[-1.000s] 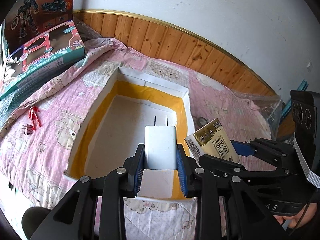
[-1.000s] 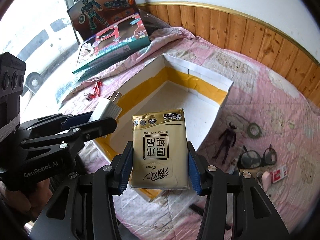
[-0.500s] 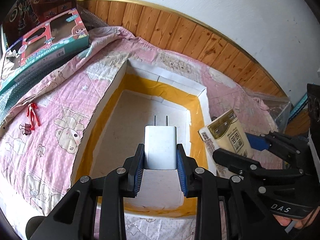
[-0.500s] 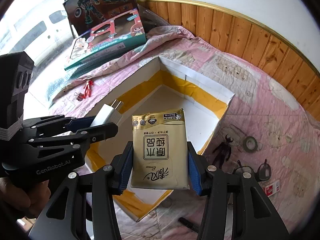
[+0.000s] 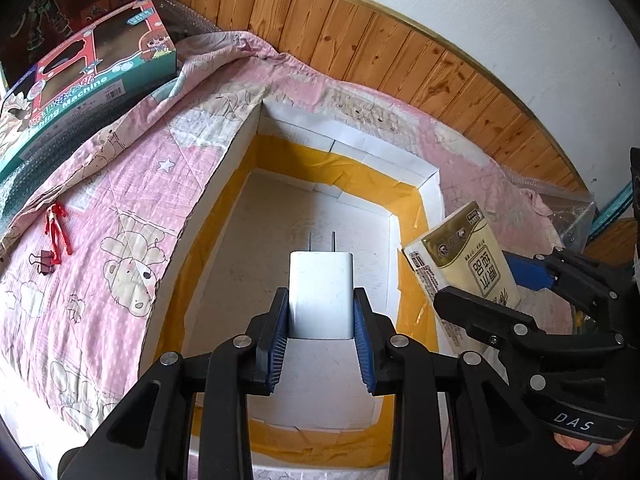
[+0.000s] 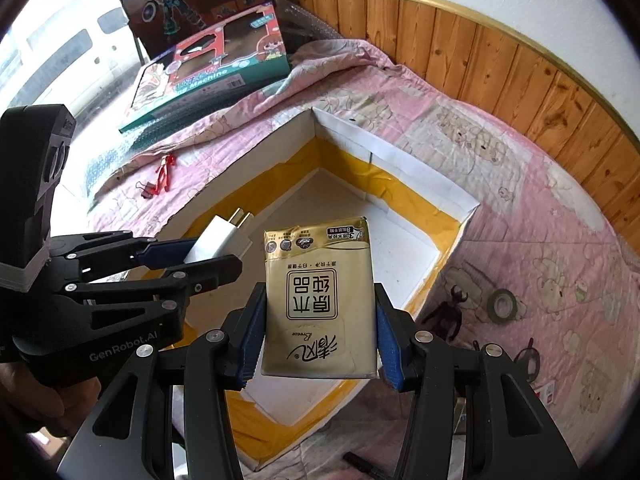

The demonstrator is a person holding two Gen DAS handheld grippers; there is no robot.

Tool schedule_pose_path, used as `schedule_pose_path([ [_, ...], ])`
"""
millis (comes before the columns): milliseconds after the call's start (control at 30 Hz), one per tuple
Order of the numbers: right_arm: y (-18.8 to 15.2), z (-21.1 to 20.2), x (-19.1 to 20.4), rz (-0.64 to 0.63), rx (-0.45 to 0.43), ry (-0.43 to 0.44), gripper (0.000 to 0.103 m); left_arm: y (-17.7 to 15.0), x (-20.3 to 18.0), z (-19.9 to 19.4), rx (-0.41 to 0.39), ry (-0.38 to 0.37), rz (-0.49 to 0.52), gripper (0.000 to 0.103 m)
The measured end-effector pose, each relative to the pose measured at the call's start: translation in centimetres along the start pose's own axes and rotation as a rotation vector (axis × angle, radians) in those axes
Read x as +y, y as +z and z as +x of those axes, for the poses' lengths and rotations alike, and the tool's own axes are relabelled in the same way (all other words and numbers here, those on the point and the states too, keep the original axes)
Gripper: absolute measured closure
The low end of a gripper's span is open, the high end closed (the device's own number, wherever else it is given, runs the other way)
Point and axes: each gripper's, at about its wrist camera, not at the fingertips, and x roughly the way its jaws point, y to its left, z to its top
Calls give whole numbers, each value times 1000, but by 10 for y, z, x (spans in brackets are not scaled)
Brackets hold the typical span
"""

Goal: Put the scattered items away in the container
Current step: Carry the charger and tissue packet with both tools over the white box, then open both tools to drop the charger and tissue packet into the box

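Box [image 5: 348, 148] looks empty, nothing tidied yet. Left gripper [image 5: 320, 320] clamps white charger [image 5: 321, 294] over the box interior; right gripper [image 6: 320, 332] clamps gold tissue pack [image 6: 318, 304] above the near rim. Both ready to drop. Left on bed: binder clip [image 6: 146, 191], red figure [image 6: 163, 172], tape roll [image 6: 503, 306], black figure [image 6: 450, 314].

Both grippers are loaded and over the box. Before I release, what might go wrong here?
1. The right gripper holds the tissue pack near the box's right wall; dropped there, it may catch the rim and tip outside.
2. The left gripper and right gripper sit close together, so opening both at once risks the fingers knocking.
3. The white charger points prongs-forward and is held above the floor; it may bounce on landing.
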Motion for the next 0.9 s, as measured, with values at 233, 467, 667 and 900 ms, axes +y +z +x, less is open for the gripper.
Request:
schedule_pose_path([
  [233, 15, 17, -7, -9, 47, 13, 51, 17, 3, 17, 69, 5, -8, 72],
  [467, 25, 36, -10, -66, 102, -5, 51, 35, 1, 38, 118, 31, 5, 72],
  [667, 32, 54, -16, -94, 157, -13, 51, 48, 4, 63, 164, 70, 11, 72],
  [900, 43, 74, -16, -132, 200, -47, 50, 60, 6, 81, 187, 91, 4, 72],
])
